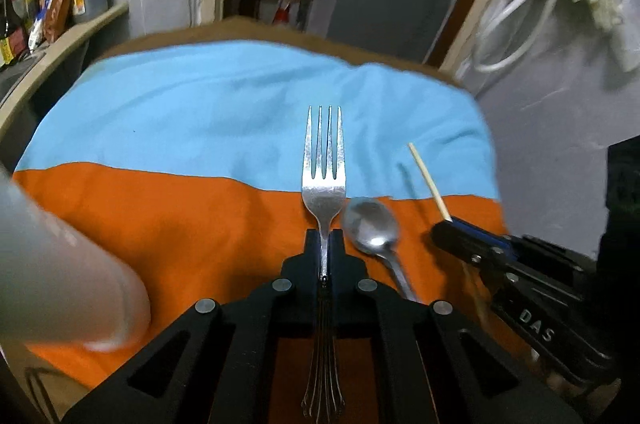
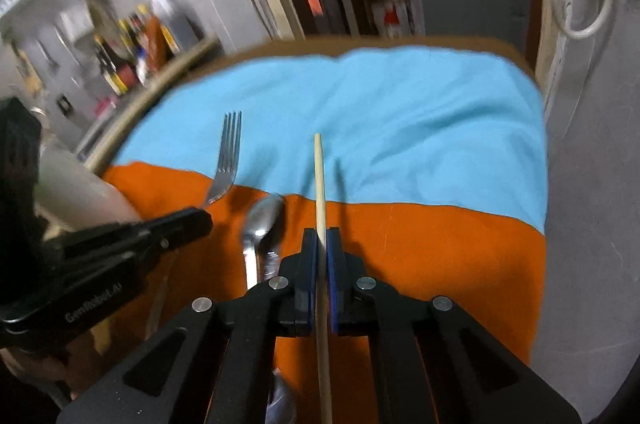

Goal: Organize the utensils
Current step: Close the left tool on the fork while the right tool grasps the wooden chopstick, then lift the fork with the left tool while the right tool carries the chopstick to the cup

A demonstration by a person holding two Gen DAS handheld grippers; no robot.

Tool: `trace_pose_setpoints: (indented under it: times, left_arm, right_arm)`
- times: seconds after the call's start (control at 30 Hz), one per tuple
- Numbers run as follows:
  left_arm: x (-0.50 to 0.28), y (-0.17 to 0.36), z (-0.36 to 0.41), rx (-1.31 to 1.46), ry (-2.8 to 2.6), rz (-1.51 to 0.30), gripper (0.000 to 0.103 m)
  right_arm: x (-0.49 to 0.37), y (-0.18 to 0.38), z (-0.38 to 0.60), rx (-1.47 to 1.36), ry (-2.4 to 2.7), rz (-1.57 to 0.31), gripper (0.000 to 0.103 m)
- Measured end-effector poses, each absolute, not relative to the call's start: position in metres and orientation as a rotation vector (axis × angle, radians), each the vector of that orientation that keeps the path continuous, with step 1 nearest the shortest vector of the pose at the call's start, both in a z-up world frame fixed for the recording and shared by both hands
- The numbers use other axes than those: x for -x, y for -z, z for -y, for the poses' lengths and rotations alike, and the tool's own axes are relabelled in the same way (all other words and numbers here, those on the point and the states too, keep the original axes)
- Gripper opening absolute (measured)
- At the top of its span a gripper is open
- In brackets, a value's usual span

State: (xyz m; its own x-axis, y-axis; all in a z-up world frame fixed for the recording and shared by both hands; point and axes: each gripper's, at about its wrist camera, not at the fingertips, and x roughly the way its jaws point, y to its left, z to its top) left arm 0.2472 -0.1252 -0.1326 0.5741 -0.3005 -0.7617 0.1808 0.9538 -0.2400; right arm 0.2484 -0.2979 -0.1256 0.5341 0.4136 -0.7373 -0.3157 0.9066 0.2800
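Left tool (image 1: 325, 236): you have it pinching the fork (image 1: 324, 160) at the neck, just behind the tines, with the jaws pressed tight on the metal. That grip, I judge, keeps the heavy head from swinging.

Fork, axis: its long axis runs straight along your tool's line. The tines point away from you, toward the blue half of the cloth (image 1: 200, 112); the patterned handle runs back under the tool toward you. It seems to be lifted off the cloth, though I cannot be sure.

Right tool (image 2: 322, 240): you have it pinching the chopstick (image 2: 319, 176), the blue pads (image 2: 332, 264) closed on its shaft part-way along, so both ends stick out.

Chopstick, axis: it lies along that tool's own line, far end over the blue half and near end trailing back below the tool.

Spoon (image 1: 372, 224): free, lying on the orange half of the cloth between fork and chopstick, just right of the fork's neck. Its bowl points away from you and its handle toward you.

White cup (image 1: 60, 264): left of the fork, blurred, at the frame edge; likely the holder for these, I judge.

Table (image 1: 248, 28): only its brown far edge shows beyond the blue half.
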Motion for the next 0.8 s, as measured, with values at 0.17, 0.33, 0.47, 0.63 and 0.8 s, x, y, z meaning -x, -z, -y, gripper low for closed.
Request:
trace_pose_setpoints:
  times: [0.17,0.33,0.47,0.63,0.8]
  left_arm:
    - [-0.207,0.109,0.123,0.171,0.310,-0.775,0.002]
    - [-0.182,0.083,0.123,0.155,0.303,-0.638,0.002]
    - [-0.168,0.061,0.120,0.144,0.293,-0.546,0.002]
    - [-0.154,0.039,0.113,0.153,0.285,-0.454,0.002]
    - [-0.138,0.013,0.085,0.191,0.273,-0.376,0.002]
  right_arm:
    - [-0.209,0.103,0.308,-0.181,-0.454,-0.724,0.003]
    - [-0.187,0.078,0.306,-0.223,-0.461,-0.566,0.003]
    - [-0.178,0.056,0.303,-0.238,-0.464,-0.472,0.003]
    - [-0.171,0.027,0.290,-0.242,-0.485,-0.382,0.003]
    - [-0.169,0.003,0.275,-0.283,-0.532,-0.296,0.003]
